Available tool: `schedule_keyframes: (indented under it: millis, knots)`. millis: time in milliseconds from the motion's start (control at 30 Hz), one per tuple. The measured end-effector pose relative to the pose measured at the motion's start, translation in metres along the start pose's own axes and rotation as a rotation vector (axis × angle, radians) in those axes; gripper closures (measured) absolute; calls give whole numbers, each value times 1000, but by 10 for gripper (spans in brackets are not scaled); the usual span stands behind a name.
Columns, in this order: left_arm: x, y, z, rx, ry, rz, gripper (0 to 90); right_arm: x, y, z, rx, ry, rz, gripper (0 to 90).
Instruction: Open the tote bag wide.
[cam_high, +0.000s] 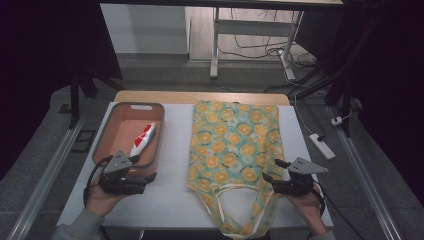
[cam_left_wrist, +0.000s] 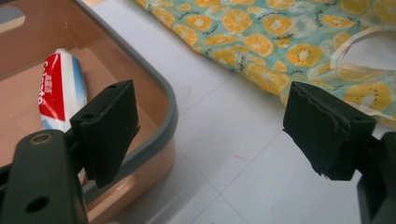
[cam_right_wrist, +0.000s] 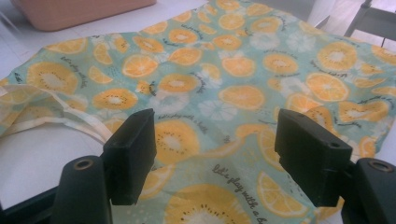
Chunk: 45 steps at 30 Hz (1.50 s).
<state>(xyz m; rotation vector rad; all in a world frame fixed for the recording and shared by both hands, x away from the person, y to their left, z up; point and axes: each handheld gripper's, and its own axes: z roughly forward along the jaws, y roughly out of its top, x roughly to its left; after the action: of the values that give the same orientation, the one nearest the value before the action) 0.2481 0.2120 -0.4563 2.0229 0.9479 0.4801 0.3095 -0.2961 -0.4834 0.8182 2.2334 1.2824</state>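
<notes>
- A fruit-print tote bag (cam_high: 232, 145) lies flat on the white bench (cam_high: 175, 150), its body spread toward the far edge and its cream-edged handles (cam_high: 235, 210) pointing toward the person.
- The right gripper (cam_high: 272, 176) sits at the bag's near right corner, beside the handle; its jaws stand wide apart and grip nothing.
- In the right gripper view, the bag's orange-slice fabric (cam_right_wrist: 233, 93) runs under and between the two black jaws, one jaw over a printed slice at the left, the other over the cloth at the right; whether the pads touch the cloth cannot be told.
- The left gripper (cam_high: 142, 167) rests at the near right corner of a pink tray (cam_high: 107, 130) with a grey rim, well apart from the bag.
- In the left gripper view, its jaws are likewise spread wide and empty: one hangs over the tray's grey rim (cam_left_wrist: 163, 88), the other over bare bench near the bag's handle (cam_left_wrist: 359, 39).
- A red, white and blue toothpaste tube (cam_high: 142, 140) lies inside the tray, just beyond the left jaws; in the left gripper view it (cam_left_wrist: 60, 88) shows behind the jaw that hangs over the rim.
- Each hand (cam_high: 100, 200) holds its gripper from the near edge of the bench.
</notes>
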Motion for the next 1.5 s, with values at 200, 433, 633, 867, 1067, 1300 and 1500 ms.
schedule_keyframes:
  millis: [200, 433, 633, 867, 1067, 1300, 1500]
  knots:
    - [-11, 19, 8, -5, -41, 54, 183, 2, 0, 1, 1, 8, -3, 300]
    - [-27, 38, 25, 9, -98, 115, 183, 4, -1, 0, 2, 11, -6, 303]
    - [-40, 50, 42, 32, -153, 158, 185, 5, -3, 4, 16, 11, -15, 303]
    - [-65, 58, 63, 71, -230, 221, 182, 4, -3, 4, 16, 10, -13, 303]
    - [-83, 64, 79, 105, -282, 262, 180, 4, -3, 5, 16, 16, -8, 303]
    - [-107, 66, 97, 162, -353, 326, 179, 4, -4, 5, 19, 15, -6, 303]
    - [-118, 69, 116, 206, -397, 346, 178, 5, -4, 7, 27, 19, -13, 303]
